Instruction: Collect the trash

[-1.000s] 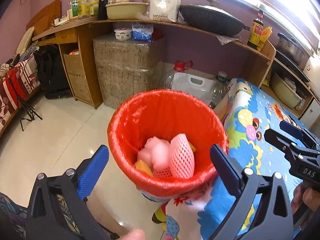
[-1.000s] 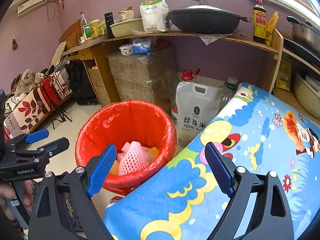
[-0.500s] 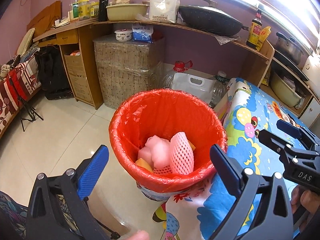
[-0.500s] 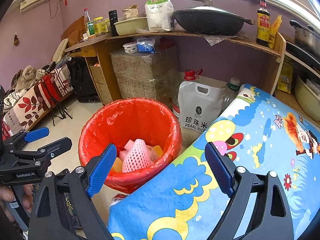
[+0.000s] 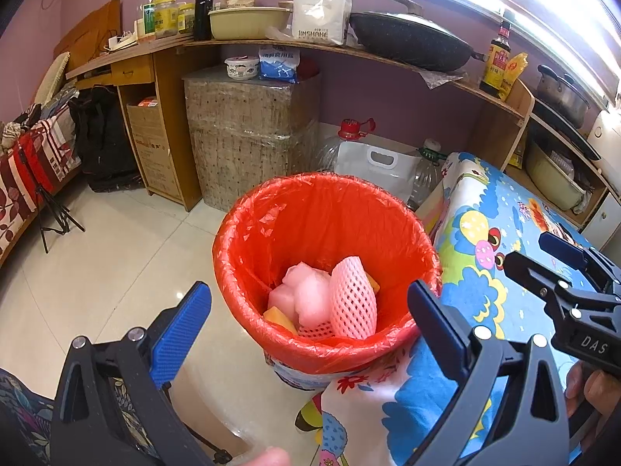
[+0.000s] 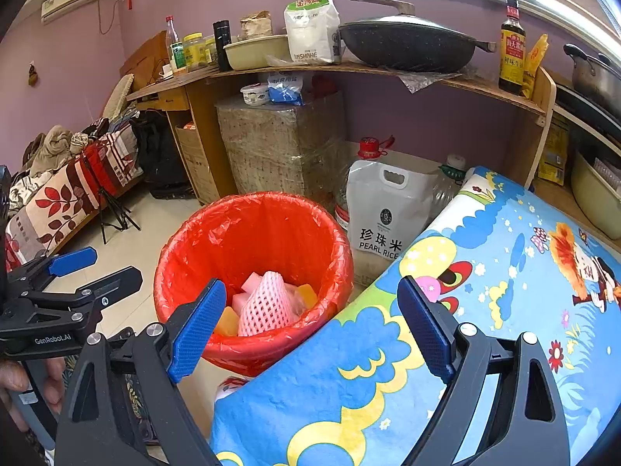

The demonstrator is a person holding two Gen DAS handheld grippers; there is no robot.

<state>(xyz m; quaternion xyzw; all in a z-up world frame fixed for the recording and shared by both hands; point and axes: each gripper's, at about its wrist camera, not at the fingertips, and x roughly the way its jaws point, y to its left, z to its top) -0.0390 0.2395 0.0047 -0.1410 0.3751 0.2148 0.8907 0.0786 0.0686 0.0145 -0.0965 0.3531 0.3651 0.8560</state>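
Observation:
A bin lined with a red bag (image 5: 271,217) stands on the floor beside the table; it also shows in the right wrist view (image 6: 202,248). Inside lie a pink foam net sleeve (image 5: 353,303), pale pink foam lumps (image 5: 306,291) and orange pieces (image 5: 277,316); the sleeve also shows in the right wrist view (image 6: 266,305). My left gripper (image 5: 310,330) is open and empty, just in front of the bin. My right gripper (image 6: 310,334) is open and empty, over the table's edge next to the bin.
A table with a blue cartoon cloth (image 6: 485,291) lies to the right. A white rice bag (image 6: 382,209) and water jugs stand behind the bin. A wrapped box (image 5: 248,143), wooden shelves with a wok (image 6: 403,44) and a bed (image 6: 70,194) surround the tiled floor.
Both grippers have drawn back slightly from the bin, which sits a little lower and farther in view. The trash in the bin has not moved. Both stay open.

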